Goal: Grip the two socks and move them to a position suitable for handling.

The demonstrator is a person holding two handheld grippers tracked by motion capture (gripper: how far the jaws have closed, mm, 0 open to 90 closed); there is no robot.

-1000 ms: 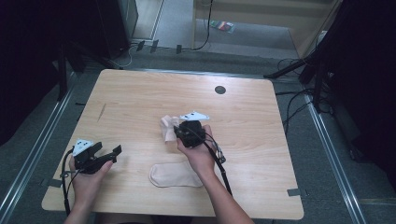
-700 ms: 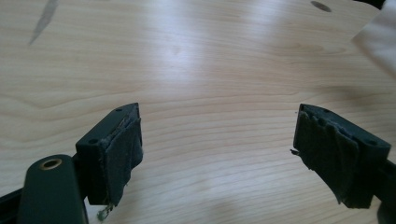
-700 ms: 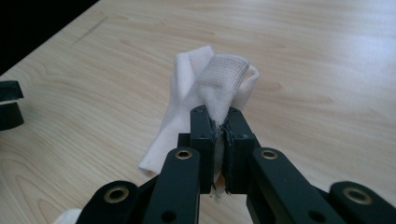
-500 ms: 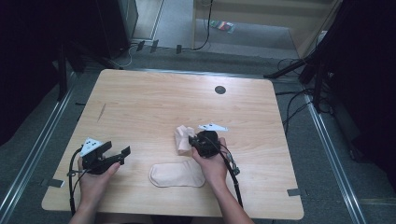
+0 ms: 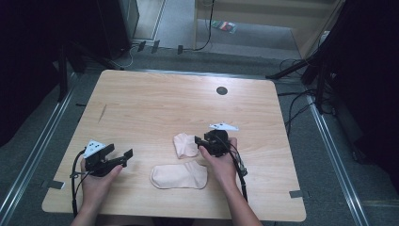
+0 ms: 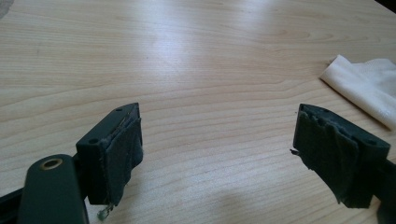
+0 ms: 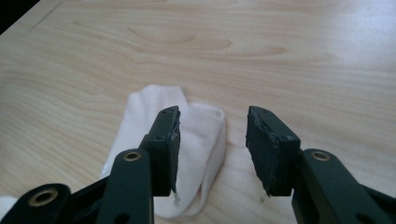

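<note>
On the wooden surface (image 5: 155, 103) there are two pale socks. One sock (image 5: 179, 175) lies flat near the person's edge, between the two hands. The folded sock (image 5: 185, 145) lies a little farther from the person, just beside the right hand-held gripper (image 5: 203, 142). In the right gripper view the jaws of this hand-held gripper (image 7: 212, 140) are partly open and they hold nothing; the folded sock (image 7: 196, 140) lies on the surface under and behind the one jaw, and the other jaw is over bare wood. The left hand-held gripper (image 5: 121, 156) is at the left part of the surface, well apart from both socks, in the person's left hand (image 5: 96, 181). In the left gripper view its jaws are wide open and empty above the wood, and a corner of a sock (image 6: 369, 86) shows at the right edge of that view. A small dark round hole (image 5: 221, 90) is in the surface near the far edge.
</note>
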